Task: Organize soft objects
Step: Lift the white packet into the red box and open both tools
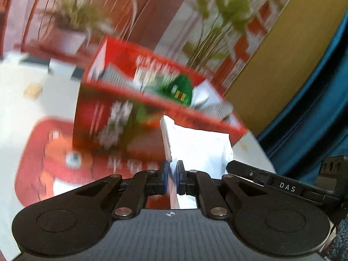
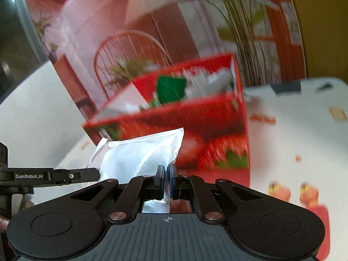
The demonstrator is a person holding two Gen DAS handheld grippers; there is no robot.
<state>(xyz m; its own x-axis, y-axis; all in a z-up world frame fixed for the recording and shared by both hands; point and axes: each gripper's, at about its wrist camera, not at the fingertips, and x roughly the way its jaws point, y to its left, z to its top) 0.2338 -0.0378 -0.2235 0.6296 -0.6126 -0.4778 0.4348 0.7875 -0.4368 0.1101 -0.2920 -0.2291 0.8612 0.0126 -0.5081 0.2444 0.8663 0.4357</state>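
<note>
A soft white packet (image 1: 202, 143) hangs between both grippers, lifted off the table in front of a red strawberry-print box (image 1: 130, 100). My left gripper (image 1: 172, 174) is shut on the packet's left edge. My right gripper (image 2: 167, 175) is shut on the right edge of the same white packet (image 2: 139, 152). The red box (image 2: 195, 121) stands open at the top, with a green item (image 2: 170, 89) and striped grey and white soft things inside. Each gripper shows at the edge of the other's view. Both views are blurred.
The table (image 2: 293, 134) has a white cloth with red and orange cartoon prints. A small tan block (image 1: 33, 90) lies at the far left. Potted plants (image 1: 71, 21) and a printed backdrop stand behind the box. A blue fabric surface (image 1: 315, 108) is at the right.
</note>
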